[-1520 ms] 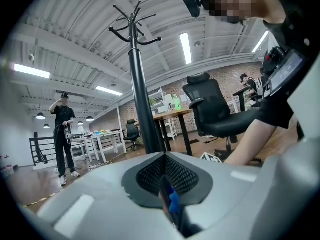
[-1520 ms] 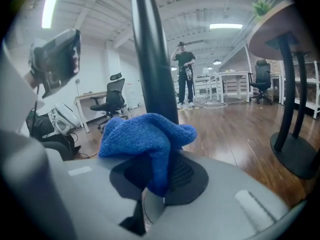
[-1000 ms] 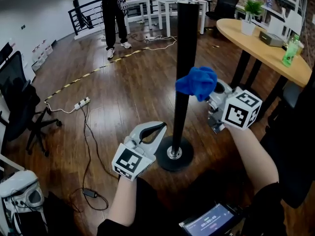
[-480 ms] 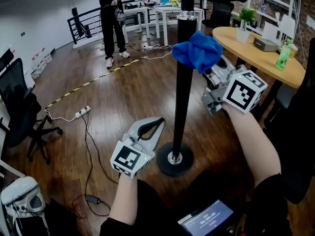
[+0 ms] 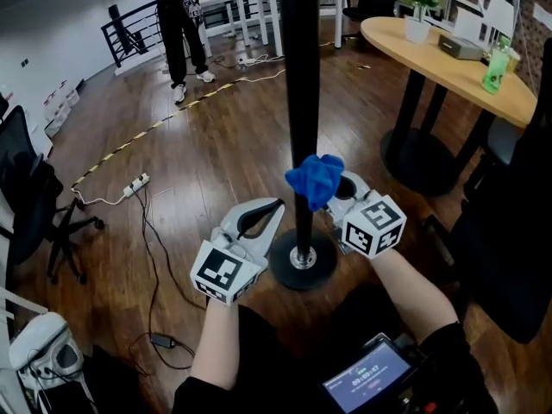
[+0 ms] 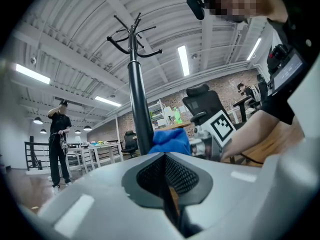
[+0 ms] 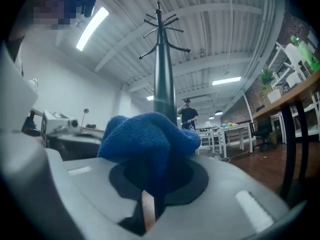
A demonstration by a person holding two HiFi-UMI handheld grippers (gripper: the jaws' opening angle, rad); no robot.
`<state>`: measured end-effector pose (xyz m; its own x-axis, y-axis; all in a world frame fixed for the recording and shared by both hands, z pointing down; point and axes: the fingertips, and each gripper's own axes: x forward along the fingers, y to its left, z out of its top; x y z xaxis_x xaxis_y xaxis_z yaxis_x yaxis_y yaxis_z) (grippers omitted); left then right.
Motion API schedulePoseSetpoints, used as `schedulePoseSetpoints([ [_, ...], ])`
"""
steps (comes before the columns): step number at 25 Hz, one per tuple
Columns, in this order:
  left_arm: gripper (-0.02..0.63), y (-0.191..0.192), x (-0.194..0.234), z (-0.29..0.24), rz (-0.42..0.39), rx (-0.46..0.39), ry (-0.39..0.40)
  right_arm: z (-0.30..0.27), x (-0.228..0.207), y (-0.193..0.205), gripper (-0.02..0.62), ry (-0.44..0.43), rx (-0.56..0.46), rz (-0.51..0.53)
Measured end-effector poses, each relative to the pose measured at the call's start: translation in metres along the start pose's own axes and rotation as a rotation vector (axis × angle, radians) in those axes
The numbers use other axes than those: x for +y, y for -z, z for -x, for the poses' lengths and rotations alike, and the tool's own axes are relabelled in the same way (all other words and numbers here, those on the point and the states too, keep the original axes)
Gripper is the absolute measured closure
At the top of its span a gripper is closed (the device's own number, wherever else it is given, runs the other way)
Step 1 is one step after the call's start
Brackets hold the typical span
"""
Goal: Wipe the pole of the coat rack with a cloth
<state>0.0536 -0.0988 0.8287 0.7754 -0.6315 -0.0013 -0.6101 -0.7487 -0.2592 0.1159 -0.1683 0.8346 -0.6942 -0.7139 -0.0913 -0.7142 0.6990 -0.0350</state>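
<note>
The coat rack's black pole (image 5: 301, 84) rises from a round base (image 5: 302, 260) on the wood floor; its hooked top shows in the left gripper view (image 6: 134, 36) and the right gripper view (image 7: 161, 19). A bunched blue cloth (image 5: 315, 180) presses against the pole low down, just above the base. My right gripper (image 5: 336, 192) is shut on the cloth (image 7: 147, 136). My left gripper (image 5: 263, 216) hangs shut and empty left of the pole, with the cloth (image 6: 171, 141) just beyond its jaws.
A round wooden table (image 5: 457, 63) with a green bottle (image 5: 493, 67) and a potted plant (image 5: 421, 7) stands at the right. A person (image 5: 177, 20) stands far back. A cable and power strip (image 5: 134, 184) lie on the floor at left, by an office chair (image 5: 30, 205).
My right gripper has carried the blue cloth down the pole, from near the top half a second ago to just above the base. The left gripper stays about where it was.
</note>
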Motion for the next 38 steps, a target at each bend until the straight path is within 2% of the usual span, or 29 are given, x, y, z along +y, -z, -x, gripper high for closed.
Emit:
schedulePoseSetpoints([
  [4,0.601,0.019,-0.006,-0.001,0.011,0.033,0.014,0.006,-0.009,0.092,0.545,0.029,0.107,-0.063],
  [9,0.601,0.031,-0.006,-0.003,0.018,0.066,0.006,0.013,-0.016,0.198,0.545,0.083,0.285,-0.099],
  [13,0.601,0.04,-0.01,-0.005,0.023,0.082,0.014,0.022,-0.022,0.269,0.545,0.122,0.449,-0.115],
  [15,0.601,0.044,-0.013,-0.006,0.016,0.093,0.02,0.025,-0.023,0.288,0.545,0.13,0.481,-0.136],
  [19,0.601,0.053,-0.013,-0.004,0.025,0.094,0.027,0.023,-0.022,0.285,0.545,0.123,0.48,-0.162],
  [22,0.601,0.05,-0.012,-0.004,0.006,0.095,0.042,0.021,-0.024,0.244,0.545,0.112,0.414,-0.15],
  [25,0.601,0.03,-0.005,-0.001,0.027,0.061,0.021,0.014,-0.017,0.153,0.545,0.069,0.296,-0.118],
  [28,0.601,-0.004,0.005,0.01,0.088,0.062,0.009,0.007,-0.004,0.048,0.545,0.042,0.211,-0.103],
  [32,0.601,-0.07,0.031,0.024,0.139,0.091,0.007,-0.006,0.005,-0.088,0.545,0.044,0.128,-0.052],
  [38,0.601,-0.214,0.071,0.053,0.168,0.064,-0.07,-0.024,0.013,-0.258,0.545,0.052,0.049,-0.077],
])
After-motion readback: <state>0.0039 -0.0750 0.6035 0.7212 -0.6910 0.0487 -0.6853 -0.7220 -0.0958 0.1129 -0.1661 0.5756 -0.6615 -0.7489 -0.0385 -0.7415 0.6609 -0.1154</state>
